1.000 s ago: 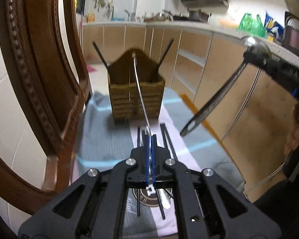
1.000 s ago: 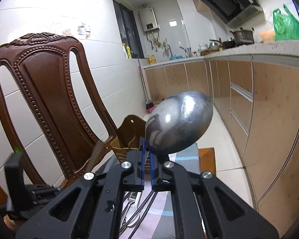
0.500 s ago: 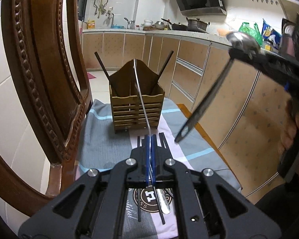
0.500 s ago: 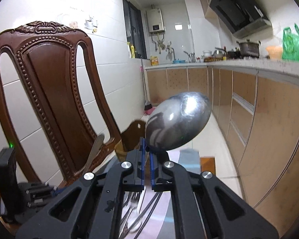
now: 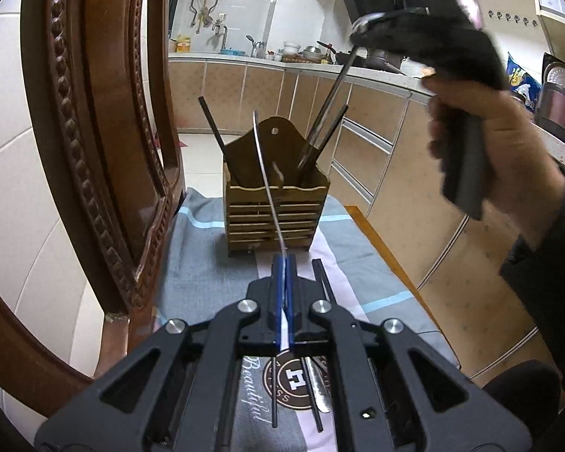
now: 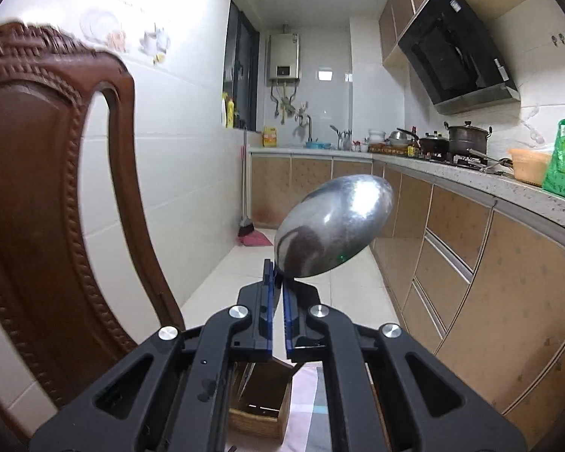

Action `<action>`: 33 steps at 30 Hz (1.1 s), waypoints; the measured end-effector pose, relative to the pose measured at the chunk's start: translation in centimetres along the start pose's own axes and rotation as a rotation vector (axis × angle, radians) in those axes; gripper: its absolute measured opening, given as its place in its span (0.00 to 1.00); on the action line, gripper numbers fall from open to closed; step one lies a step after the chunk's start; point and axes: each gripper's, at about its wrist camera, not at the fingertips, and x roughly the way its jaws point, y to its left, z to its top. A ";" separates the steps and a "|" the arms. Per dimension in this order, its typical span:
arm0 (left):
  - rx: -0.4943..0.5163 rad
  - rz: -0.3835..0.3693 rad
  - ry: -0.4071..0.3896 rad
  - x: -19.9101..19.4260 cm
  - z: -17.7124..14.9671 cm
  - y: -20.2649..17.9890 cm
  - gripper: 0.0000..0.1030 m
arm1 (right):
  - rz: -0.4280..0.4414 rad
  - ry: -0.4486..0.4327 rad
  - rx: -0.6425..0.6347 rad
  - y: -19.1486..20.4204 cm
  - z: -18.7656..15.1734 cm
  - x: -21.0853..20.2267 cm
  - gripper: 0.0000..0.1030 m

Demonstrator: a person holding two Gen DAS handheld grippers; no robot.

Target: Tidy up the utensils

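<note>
chair (image 5: 94, 150): carved dark wood, at the left of both views, just beside the cloth.

cloth (image 5: 192, 260): grey with pale blue stripes and a pink band, spread under everything; loose utensils (image 5: 316, 388) lie on it below our left tool, chopsticks and at least one flat steel piece, not fully readable.

holder (image 5: 275, 211): slatted wooden box with a tall peaked back, upright at the far end of the cloth. a dark stick leans out at its left, another at its right.

right hand (image 5: 482, 128): ours, wrapped on the right tool's grip, raised above and to the right of the holder.

right gripper (image 6: 278, 282): clenched on the spoon (image 6: 335, 226) at the neck, bowl up and forward in the right view. in the left view the handle slants down with its tip inside the holder's right compartment, beside the leaning stick.

left gripper (image 5: 282, 275): clenched on a thin curved steel piece (image 5: 261, 158), seen edge-on, arcing toward the holder; we cannot tell which utensil it is. held low, short of the holder.

step in hand, as we judge it: seating the spoon in the holder.

next move calls for: sinking the handle deeper, then loosening the right jaws only once the spoon leans on the wall; the left piece follows.
</note>
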 end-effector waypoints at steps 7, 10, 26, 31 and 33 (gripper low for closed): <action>-0.018 0.008 -0.009 0.2 0.6 1.1 0.01 | 0.011 0.169 0.013 0.6 -4.5 5.7 0.05; -0.021 0.009 -0.011 0.4 0.7 1.2 0.01 | 0.024 0.229 0.047 0.1 -6.0 6.8 0.06; -0.048 0.057 -0.098 2.3 3.0 0.7 0.01 | 0.173 0.113 0.530 -9.2 -13.3 -6.0 0.95; -0.068 0.102 -0.144 5.5 7.1 0.6 0.01 | 0.121 0.103 0.458 -9.4 -13.9 -5.8 0.95; -0.093 0.106 -0.163 7.1 8.8 1.2 0.01 | 0.152 0.130 0.508 -10.3 -14.6 -5.3 0.95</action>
